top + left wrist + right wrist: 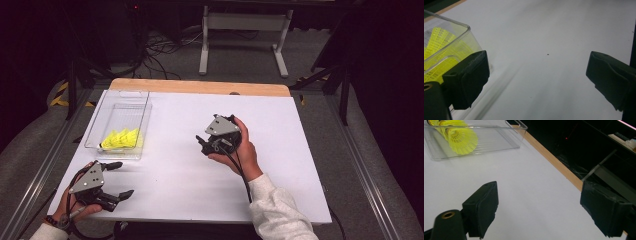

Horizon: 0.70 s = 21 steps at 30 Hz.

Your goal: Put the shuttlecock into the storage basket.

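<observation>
A clear plastic bin (138,114) stands at the table's left and holds yellow shuttlecocks (122,139) at its near end. My left gripper (120,179) rests open near the front left corner, just below the bin, with nothing between its fingers. In the left gripper view the bin's corner (461,27) and the shuttlecocks (439,42) lie beside the left jaw. My right gripper (207,142) is held open over the table's middle, empty. The right gripper view shows the bin (516,135) and shuttlecocks (459,138) farther off, ahead and to the left.
The white tabletop (170,175) has a wooden strip (200,87) along its far edge. Beyond it are a dark floor with cables (155,50) and a white stand's legs (245,35). Metal rails (40,165) run along both sides.
</observation>
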Tool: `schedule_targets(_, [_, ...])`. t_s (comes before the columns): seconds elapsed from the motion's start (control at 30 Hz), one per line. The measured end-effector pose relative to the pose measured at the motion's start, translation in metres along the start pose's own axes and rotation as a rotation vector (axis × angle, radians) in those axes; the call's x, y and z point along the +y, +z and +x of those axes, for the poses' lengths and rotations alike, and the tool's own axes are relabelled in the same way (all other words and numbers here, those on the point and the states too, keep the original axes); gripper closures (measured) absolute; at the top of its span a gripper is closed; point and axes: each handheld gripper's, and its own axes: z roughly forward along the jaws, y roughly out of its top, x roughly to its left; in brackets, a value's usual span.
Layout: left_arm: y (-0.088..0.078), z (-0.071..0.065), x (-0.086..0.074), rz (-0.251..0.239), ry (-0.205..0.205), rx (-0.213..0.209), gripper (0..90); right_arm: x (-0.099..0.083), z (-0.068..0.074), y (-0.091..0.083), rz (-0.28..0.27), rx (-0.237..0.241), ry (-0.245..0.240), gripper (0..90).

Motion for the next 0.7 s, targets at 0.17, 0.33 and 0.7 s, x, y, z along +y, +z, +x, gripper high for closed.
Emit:
schedule_targets(0.17, [0.002,0.001,0.001,-0.003,0.004,0.001,5.9,-0.005,-0.002,-0.008,-0.006,-0.015,-0.004,15.9])
schedule_targets(0.33, [0.003,0.002,0.003,-0.012,0.01,0.006,5.9,-0.008,-0.002,-0.013,-0.008,-0.019,-0.002,15.5])
schedule_targets(0.7, [0.006,0.004,0.006,-0.032,0.026,0.024,5.4,-0.018,0.0,-0.026,-0.001,-0.032,-0.016,15.9])
